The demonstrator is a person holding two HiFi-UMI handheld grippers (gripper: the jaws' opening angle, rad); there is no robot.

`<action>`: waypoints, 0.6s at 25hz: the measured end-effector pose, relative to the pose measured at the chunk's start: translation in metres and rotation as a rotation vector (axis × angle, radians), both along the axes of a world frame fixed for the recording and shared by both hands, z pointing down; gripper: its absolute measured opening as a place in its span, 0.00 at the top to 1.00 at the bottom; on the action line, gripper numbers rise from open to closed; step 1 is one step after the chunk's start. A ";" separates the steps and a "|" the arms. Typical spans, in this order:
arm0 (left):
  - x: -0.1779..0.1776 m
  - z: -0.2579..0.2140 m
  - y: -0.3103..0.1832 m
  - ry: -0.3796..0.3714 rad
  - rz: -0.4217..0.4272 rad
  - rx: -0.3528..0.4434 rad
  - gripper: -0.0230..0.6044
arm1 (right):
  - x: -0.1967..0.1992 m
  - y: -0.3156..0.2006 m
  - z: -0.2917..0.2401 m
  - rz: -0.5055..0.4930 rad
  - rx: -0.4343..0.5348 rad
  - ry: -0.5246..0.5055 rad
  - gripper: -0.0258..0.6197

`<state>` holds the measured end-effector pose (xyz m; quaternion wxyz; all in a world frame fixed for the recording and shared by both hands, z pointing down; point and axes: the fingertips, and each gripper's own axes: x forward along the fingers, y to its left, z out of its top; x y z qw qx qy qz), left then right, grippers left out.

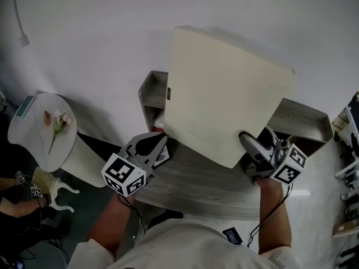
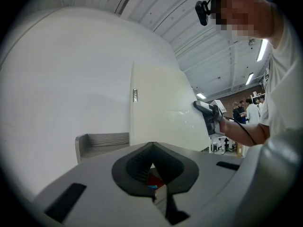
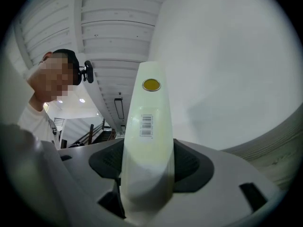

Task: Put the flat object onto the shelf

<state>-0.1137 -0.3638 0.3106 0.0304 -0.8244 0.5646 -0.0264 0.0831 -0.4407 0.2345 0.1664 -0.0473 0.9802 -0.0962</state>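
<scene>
The flat object (image 1: 224,94) is a cream, cushion-like square panel, held tilted up above the grey wooden shelf (image 1: 150,94) by the wall. My right gripper (image 1: 252,147) is shut on its lower right corner; in the right gripper view the panel's edge (image 3: 147,126), with a barcode label, runs up between the jaws of that gripper (image 3: 146,169). My left gripper (image 1: 159,145) hovers shut and empty just below the panel's lower left edge. From the left gripper view, the panel (image 2: 161,108) stands beyond the left gripper (image 2: 152,167), with the shelf's end (image 2: 102,143) to the left.
A small red thing (image 1: 159,126) lies in the shelf under the panel. A round white side table (image 1: 33,144) with dried flowers stands at the left. Another person's gloved hand (image 1: 45,184) is at the lower left. Racks (image 1: 348,167) stand at the right edge.
</scene>
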 end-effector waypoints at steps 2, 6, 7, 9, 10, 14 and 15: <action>0.003 0.001 0.001 -0.016 0.005 0.013 0.94 | 0.000 0.004 -0.003 -0.003 0.030 -0.012 0.52; -0.010 -0.002 -0.013 -0.012 0.021 0.024 0.94 | -0.019 -0.009 -0.013 0.000 0.061 -0.016 0.52; -0.020 -0.004 -0.024 -0.002 0.024 0.015 0.94 | -0.033 -0.021 -0.017 -0.002 0.059 -0.012 0.52; -0.038 -0.006 -0.044 0.016 0.028 -0.004 0.94 | -0.058 -0.044 -0.025 -0.007 0.052 -0.003 0.52; -0.044 -0.006 -0.052 0.022 0.030 -0.010 0.94 | -0.067 -0.053 -0.028 -0.009 0.052 0.001 0.52; -0.062 -0.003 -0.072 0.032 0.036 -0.035 0.94 | -0.096 -0.075 -0.030 -0.013 0.060 0.031 0.52; -0.066 -0.003 -0.075 0.034 0.037 -0.039 0.94 | -0.102 -0.080 -0.029 -0.011 0.062 0.041 0.52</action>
